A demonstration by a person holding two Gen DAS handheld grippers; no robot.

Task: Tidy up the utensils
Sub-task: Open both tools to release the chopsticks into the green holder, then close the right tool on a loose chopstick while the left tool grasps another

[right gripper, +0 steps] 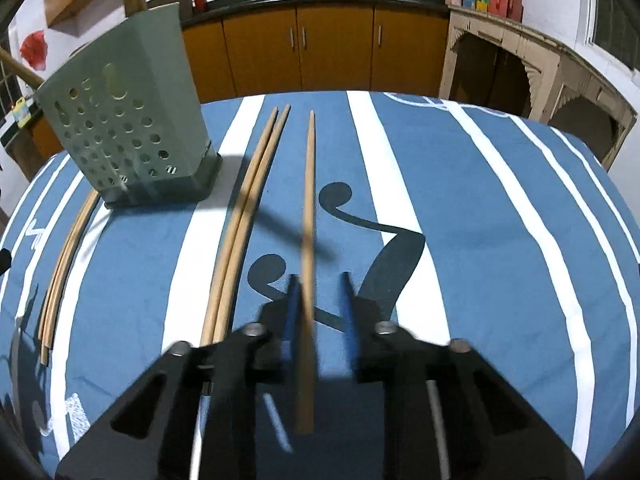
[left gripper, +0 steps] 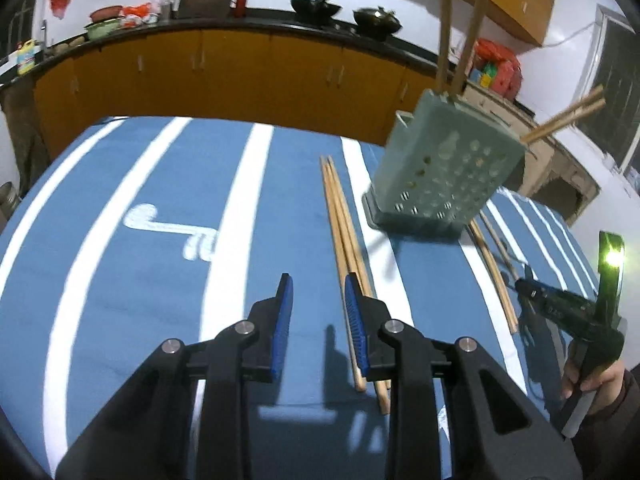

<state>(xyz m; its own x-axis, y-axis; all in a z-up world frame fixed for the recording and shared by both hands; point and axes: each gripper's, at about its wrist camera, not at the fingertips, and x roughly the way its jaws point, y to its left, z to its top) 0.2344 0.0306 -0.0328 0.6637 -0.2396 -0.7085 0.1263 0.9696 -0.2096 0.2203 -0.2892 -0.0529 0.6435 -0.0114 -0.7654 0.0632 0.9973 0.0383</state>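
A pale green perforated utensil holder (left gripper: 436, 168) stands on the blue striped tablecloth (left gripper: 140, 280), with several chopsticks sticking out of its top. It also shows in the right wrist view (right gripper: 124, 136). A pair of wooden chopsticks (left gripper: 344, 240) lies left of the holder, beside my open, empty left gripper (left gripper: 318, 292). Another pair (right gripper: 244, 216) lies right of the holder. My right gripper (right gripper: 320, 284) is open, with a single chopstick (right gripper: 308, 216) lying between its fingers, close to the left pad. More chopsticks (right gripper: 68, 256) lie at the far left in that view.
The right hand-held gripper (left gripper: 568, 312) with a lit green light shows at the table's right edge. Orange kitchen cabinets (left gripper: 240, 76) under a dark counter with woks (left gripper: 316, 8) stand behind the table. A beige arched cabinet (right gripper: 520, 64) stands at the back right.
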